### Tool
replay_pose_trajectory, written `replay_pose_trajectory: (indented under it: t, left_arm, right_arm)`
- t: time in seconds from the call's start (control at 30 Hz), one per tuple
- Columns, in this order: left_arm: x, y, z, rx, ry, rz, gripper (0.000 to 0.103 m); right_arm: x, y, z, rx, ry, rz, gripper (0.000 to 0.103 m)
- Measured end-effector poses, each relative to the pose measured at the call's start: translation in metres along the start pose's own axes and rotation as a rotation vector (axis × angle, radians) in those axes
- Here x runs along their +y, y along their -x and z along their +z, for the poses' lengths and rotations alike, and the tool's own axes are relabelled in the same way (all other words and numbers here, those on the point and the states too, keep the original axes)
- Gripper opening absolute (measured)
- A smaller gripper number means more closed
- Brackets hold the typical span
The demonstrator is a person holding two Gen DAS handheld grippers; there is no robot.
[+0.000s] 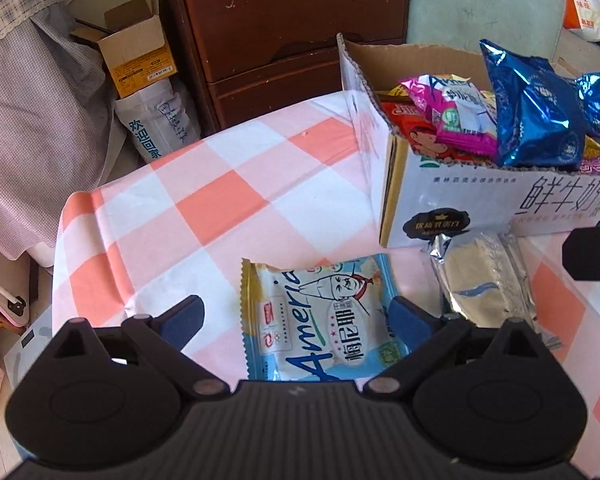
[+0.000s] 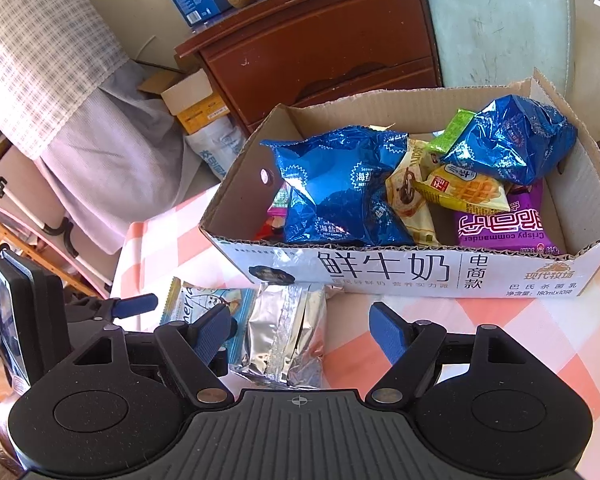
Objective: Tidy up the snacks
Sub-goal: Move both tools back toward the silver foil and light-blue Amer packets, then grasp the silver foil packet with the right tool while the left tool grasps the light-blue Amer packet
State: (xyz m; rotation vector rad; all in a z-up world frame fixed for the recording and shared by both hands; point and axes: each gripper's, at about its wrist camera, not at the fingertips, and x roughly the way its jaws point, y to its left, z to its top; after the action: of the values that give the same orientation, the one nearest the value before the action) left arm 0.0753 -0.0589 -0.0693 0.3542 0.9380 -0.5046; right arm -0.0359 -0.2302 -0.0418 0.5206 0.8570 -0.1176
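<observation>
A light blue snack packet (image 1: 320, 320) lies flat on the checked tablecloth (image 1: 220, 200), between the fingers of my open left gripper (image 1: 296, 316); the pads do not press it. Beside it lies a silver foil packet (image 2: 288, 336) (image 1: 480, 280), between the fingers of my open right gripper (image 2: 300, 336), nearer the left finger and not gripped. Just behind both stands an open cardboard milk box (image 2: 380, 276) (image 1: 460, 200) holding several snacks: blue foil bags (image 2: 340, 192), a purple packet (image 2: 500, 228) and a yellow waffle packet (image 2: 464, 190). The left gripper's blue finger (image 2: 132, 306) shows at the left of the right wrist view.
A brown wooden drawer chest (image 2: 320, 52) stands behind the table. Left of it, on the floor, are an open cardboard carton (image 1: 136, 52) and a white bag (image 1: 156, 124). A cloth-draped chair (image 1: 32, 92) is at the left, a pale green cushion (image 2: 500, 20) behind the box.
</observation>
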Motion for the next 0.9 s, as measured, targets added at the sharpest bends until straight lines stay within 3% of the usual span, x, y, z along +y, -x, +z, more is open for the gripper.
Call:
replay_pose_trajectory:
  t: [0.13,0.3,0.9]
  left_arm:
    - [0.006,0.000,-0.002,0.003,0.039,-0.041,0.091]
    - [0.013,0.005,-0.005,0.004,0.063,-0.086,0.065]
    - [0.048,0.026,-0.022,-0.001,0.095,-0.074,0.053]
  right_arm:
    - [0.003,-0.006,-0.001,0.015,0.002,-0.002,0.078]
    - [0.009,-0.015,-0.002,0.030,0.011,-0.013,0.078]
    - [0.032,-0.055,-0.012,0.095,0.095,-0.073,0.078]
